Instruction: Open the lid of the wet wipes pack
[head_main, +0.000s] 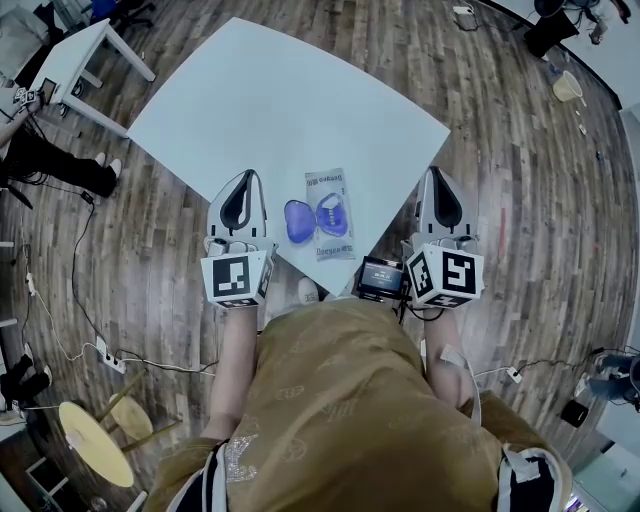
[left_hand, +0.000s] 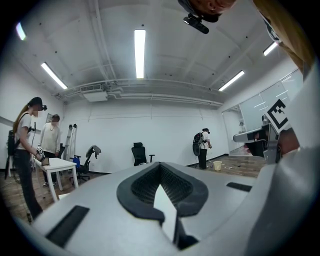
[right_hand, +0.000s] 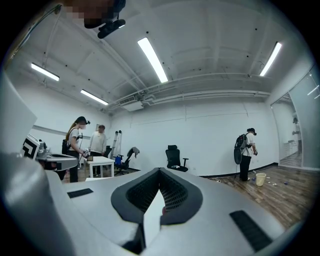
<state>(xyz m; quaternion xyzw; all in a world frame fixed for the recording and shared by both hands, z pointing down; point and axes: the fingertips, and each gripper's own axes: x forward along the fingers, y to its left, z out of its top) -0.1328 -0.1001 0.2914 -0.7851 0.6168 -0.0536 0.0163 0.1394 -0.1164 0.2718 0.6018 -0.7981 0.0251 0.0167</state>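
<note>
Head view: the pack (head_main: 330, 215) lies on the table (head_main: 250, 100), with its blue lid (head_main: 299, 221) already flipped open to the pack's left, so the task looks done. The left gripper (head_main: 246, 180) is left of the pack and the right gripper (head_main: 438, 178) right of it. Both are closed and empty. The pack's print is too small to read.

The print on the wet wipes pack (head_main: 330, 186) is too small to read.
</note>
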